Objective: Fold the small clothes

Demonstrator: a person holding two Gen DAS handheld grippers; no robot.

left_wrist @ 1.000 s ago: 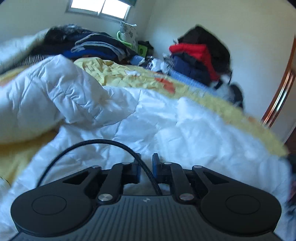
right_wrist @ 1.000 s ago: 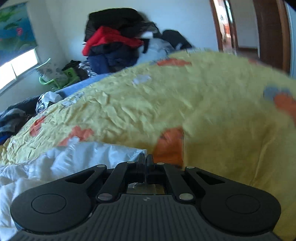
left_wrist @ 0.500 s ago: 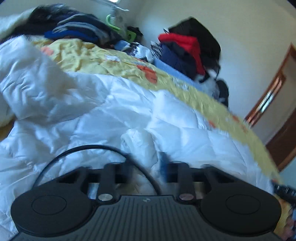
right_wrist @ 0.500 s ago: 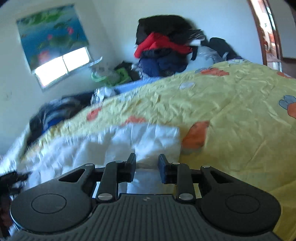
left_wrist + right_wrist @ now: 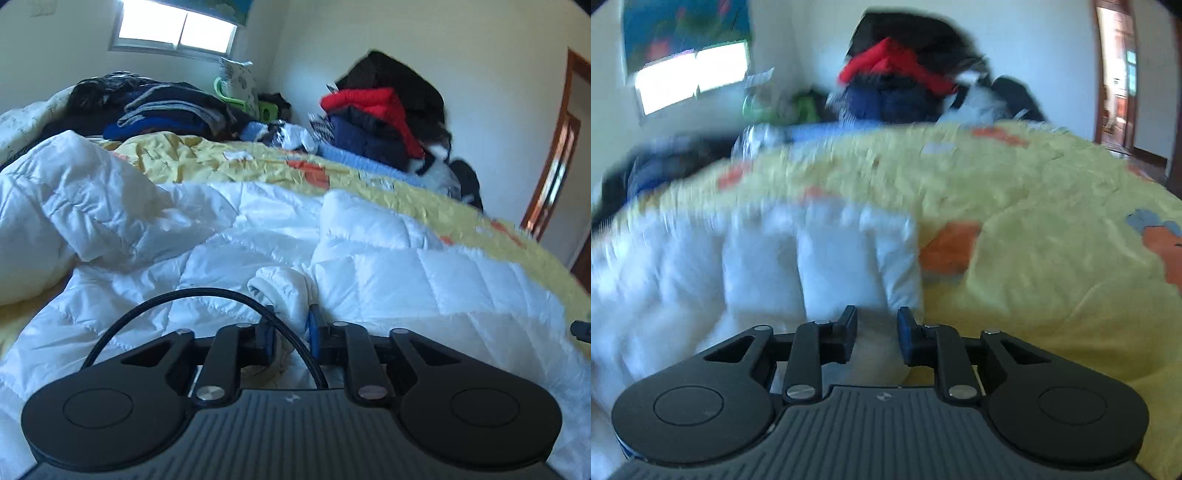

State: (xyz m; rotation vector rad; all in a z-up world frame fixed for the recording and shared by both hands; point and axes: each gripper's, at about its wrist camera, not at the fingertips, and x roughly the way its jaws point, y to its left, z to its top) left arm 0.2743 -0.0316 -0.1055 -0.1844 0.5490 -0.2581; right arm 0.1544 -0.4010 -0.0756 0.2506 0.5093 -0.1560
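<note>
A white quilted jacket [image 5: 369, 266] lies crumpled across a yellow bedspread [image 5: 229, 162]. In the left wrist view my left gripper [image 5: 290, 328] is shut on a bunched fold of this jacket, which bulges up between the blue pads. The right wrist view is blurred. It shows the jacket [image 5: 831, 266] from its right edge, where it meets the yellow bedspread [image 5: 1052, 277]. My right gripper [image 5: 875, 328] stands over that edge, its fingers apart. White fabric shows in the gap, but the pads are not seen pressing on it.
A black cable [image 5: 184, 295] arches over the left gripper's fingers. At the far side of the bed lie dark folded clothes [image 5: 166, 107] and a heap of red, navy and black jackets [image 5: 369, 122]. A wooden door frame [image 5: 554, 177] stands at the right.
The left gripper opened wider, moved onto the jacket and closed on a fold. The right gripper went from shut over the yellow spread to fingers apart at the jacket's edge, rolling as it moved.
</note>
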